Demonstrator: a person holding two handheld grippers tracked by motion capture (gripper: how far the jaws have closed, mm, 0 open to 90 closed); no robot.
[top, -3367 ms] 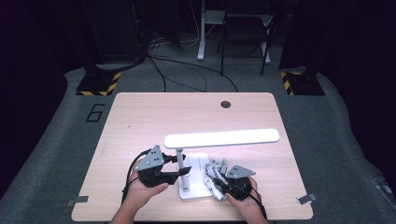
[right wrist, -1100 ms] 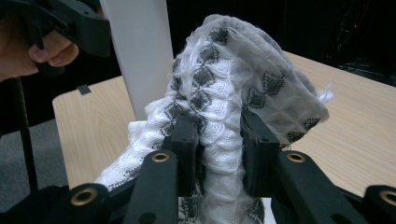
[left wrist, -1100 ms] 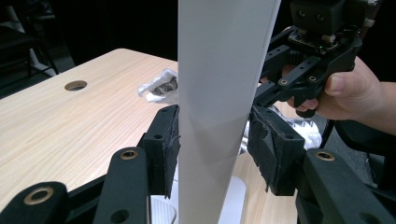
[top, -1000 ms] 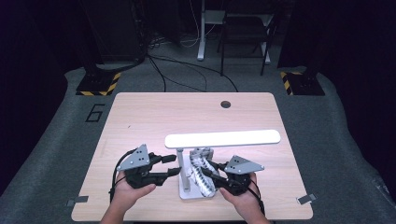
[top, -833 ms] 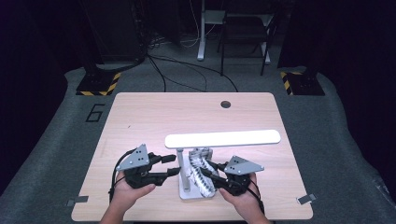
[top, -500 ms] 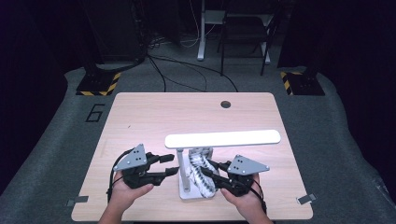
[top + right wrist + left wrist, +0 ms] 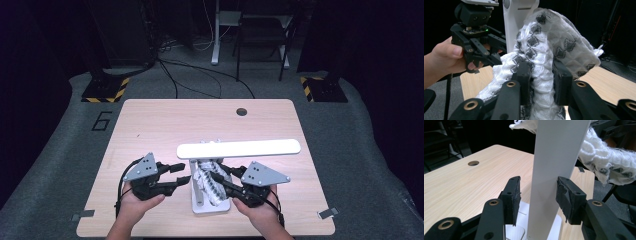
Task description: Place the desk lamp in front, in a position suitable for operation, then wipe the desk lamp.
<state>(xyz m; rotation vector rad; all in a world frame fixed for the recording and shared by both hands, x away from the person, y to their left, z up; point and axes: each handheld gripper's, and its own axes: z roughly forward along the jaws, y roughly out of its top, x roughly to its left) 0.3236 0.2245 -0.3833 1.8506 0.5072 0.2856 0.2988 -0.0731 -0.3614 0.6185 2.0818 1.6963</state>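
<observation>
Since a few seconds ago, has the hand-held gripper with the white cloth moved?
Yes. The right gripper, shut on the cloth, has moved up the white lamp post, away from the lamp base.

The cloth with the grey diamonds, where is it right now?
In the high view the cloth is near the table's front edge, bunched against the white lamp post, pinched in the right hand-held gripper.

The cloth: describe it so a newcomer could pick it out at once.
On the wooden table, find the white desk lamp near the front edge. Against its upright post, the right gripper is shut on a bunched cloth. It is the one soft thing there: white knit with dark grey diamonds.
</observation>
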